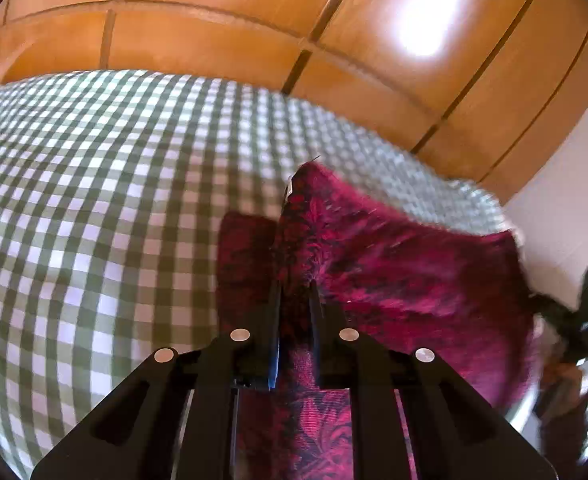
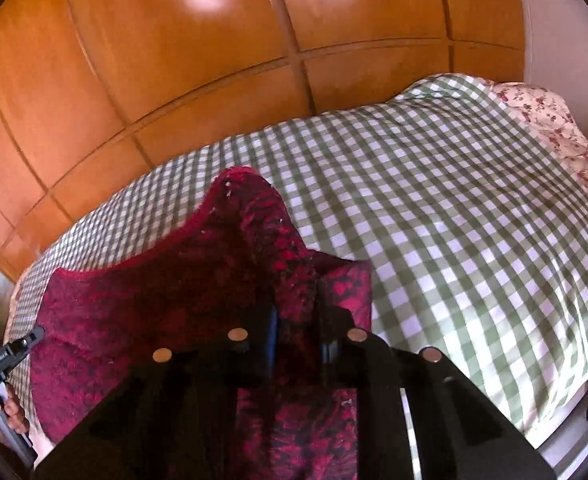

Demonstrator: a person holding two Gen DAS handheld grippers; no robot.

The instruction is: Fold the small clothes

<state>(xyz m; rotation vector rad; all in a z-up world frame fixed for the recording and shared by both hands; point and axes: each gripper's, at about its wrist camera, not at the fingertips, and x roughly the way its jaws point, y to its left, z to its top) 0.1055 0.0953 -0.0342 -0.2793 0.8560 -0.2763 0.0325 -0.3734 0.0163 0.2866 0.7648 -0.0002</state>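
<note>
The left gripper [image 1: 295, 292] and right gripper [image 2: 296, 308] each pinched the fuzzy red cloth [image 1: 406, 264] above the checked bedcover [image 1: 94, 200].

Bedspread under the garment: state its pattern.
Green-and-white gingham check on the bedspread, clearest in the right wrist view.

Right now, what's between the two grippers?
The red garment stretches between them, each end pinched in fingers. The right wrist view shows it running from the right gripper toward the left gripper, above the checked bedspread.
</note>
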